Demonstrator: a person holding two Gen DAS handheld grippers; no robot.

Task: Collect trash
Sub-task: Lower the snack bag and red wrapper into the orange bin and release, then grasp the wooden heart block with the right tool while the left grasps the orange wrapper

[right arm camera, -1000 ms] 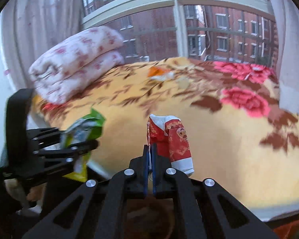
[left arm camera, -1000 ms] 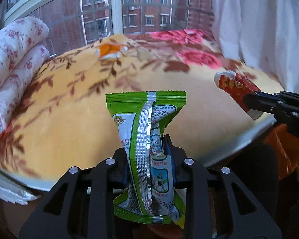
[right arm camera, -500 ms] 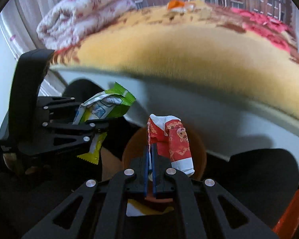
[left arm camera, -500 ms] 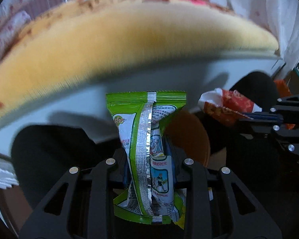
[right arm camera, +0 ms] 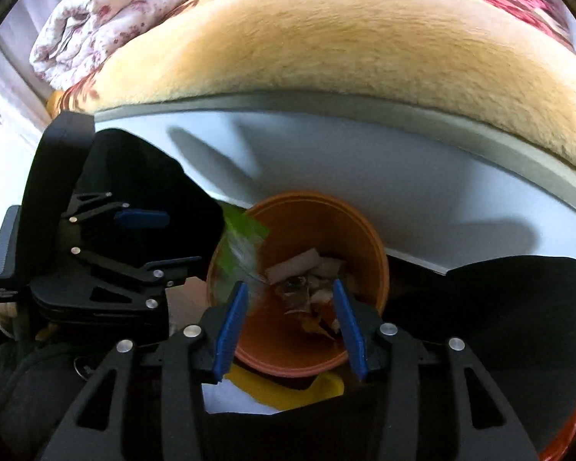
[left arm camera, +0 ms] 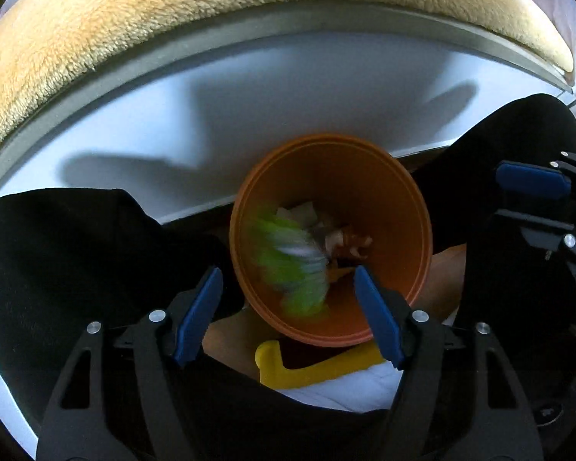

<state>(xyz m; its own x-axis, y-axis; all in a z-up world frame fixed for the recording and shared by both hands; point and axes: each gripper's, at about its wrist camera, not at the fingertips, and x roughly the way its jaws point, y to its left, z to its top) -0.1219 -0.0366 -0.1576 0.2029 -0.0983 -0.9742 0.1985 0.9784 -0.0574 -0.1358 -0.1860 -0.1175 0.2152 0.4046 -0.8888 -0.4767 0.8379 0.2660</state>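
Left wrist view looks almost straight down into the orange bin (left arm camera: pixel 418 230), where the green wrapper (left arm camera: pixel 295 265) is a blur falling inside the rim, clear of both blue pads; the left gripper (left arm camera: pixel 288 299) is opening, jaws wide apart and holding nothing. In the right wrist view the right gripper (right arm camera: pixel 292 319) is also opening, about half spread, nothing between its pads, with crumpled trash (right arm camera: pixel 307 284) lying at the bin's bottom beyond them. Doing this release well means keeping both tips over the bin mouth until the wrappers have dropped clear, then lifting straight up. Room is tight: the bed frame (left arm camera: pixel 249 107) rises just behind the bin, dark-clothed knees (left arm camera: pixel 76 253) flank it on both sides, and a yellow dustpan (left arm camera: pixel 307 372) sits against its near edge, so upward looks like the only free way out. The grippers hang near each other; sideways swings risk a knock.
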